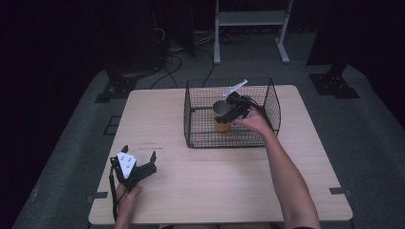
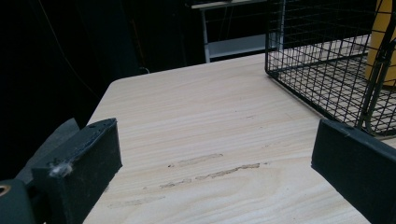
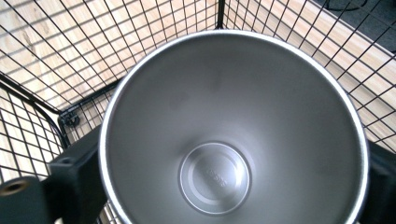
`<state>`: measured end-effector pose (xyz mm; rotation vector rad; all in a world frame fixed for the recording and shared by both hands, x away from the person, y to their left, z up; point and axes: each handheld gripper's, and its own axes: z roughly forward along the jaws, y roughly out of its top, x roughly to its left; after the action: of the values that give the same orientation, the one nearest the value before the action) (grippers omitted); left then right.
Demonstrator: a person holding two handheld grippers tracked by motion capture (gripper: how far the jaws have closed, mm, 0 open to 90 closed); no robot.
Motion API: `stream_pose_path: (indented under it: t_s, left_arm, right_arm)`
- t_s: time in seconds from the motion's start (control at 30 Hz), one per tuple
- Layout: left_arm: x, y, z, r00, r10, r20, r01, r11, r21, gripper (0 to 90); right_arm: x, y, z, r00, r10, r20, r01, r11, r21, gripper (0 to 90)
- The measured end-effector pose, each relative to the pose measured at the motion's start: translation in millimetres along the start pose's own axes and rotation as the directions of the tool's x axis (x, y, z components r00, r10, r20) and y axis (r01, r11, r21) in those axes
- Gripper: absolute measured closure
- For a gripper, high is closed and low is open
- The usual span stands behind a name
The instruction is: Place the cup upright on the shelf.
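On the pale wooden table [image 1: 210, 176] I note, largest first, the black wire basket [image 1: 267, 98] standing toward its far right part, open at the top. From my remote station I see the right hand [image 1: 253, 121] reaching over the basket's near wall, with the right gripper [image 1: 228, 114] inside the basket. That gripper's jaws sit one on each side of a steel cup [image 3: 224, 140], pinching it; in the right gripper view the cup's rim [image 3: 107, 116] spans nearly from jaw to jaw, and I look straight down into its bare metal interior. In the high view the cup [image 1: 222, 109] is upright, yellow on its lower outside, within the basket near the middle. Left gripper [image 1: 138, 160] rests near the table's front left corner, well apart from the basket; its jaws stand spread wide, with nothing between them but bare tabletop [image 2: 205, 140]. Basket corner [image 2: 322, 70] shows at upper right of the left gripper view.
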<state>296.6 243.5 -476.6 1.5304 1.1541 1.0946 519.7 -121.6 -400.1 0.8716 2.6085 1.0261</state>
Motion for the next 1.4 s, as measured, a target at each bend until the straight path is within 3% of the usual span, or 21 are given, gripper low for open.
stream_pose_path:
  t_s: [0.57, 0.87, 1.4]
  left_arm:
    - [-0.5, 0.1, 0.3, 1.0, 0.004, -0.004, -0.004, 1.0, 0.003, 0.8]
    - [-0.1, 0.2, 0.8, 1.0, 0.001, -0.005, -0.001, 1.0, 0.003, 0.8]
    - [0.2, 0.2, 0.6, 1.0, -0.001, -0.004, 0.001, 1.0, 0.004, 0.8]
  right_arm:
    - [-0.3, 13.0, -17.0, 0.9997, 0.026, -0.005, -0.026, 0.995, -0.101, 1.7]
    - [-4.1, 20.7, -35.6, 0.9982, 0.058, -0.016, -0.06, 0.981, -0.184, 1.8]
    - [-15.1, 12.7, -60.3, 0.9953, 0.094, -0.022, -0.097, 0.972, -0.213, 1.8]
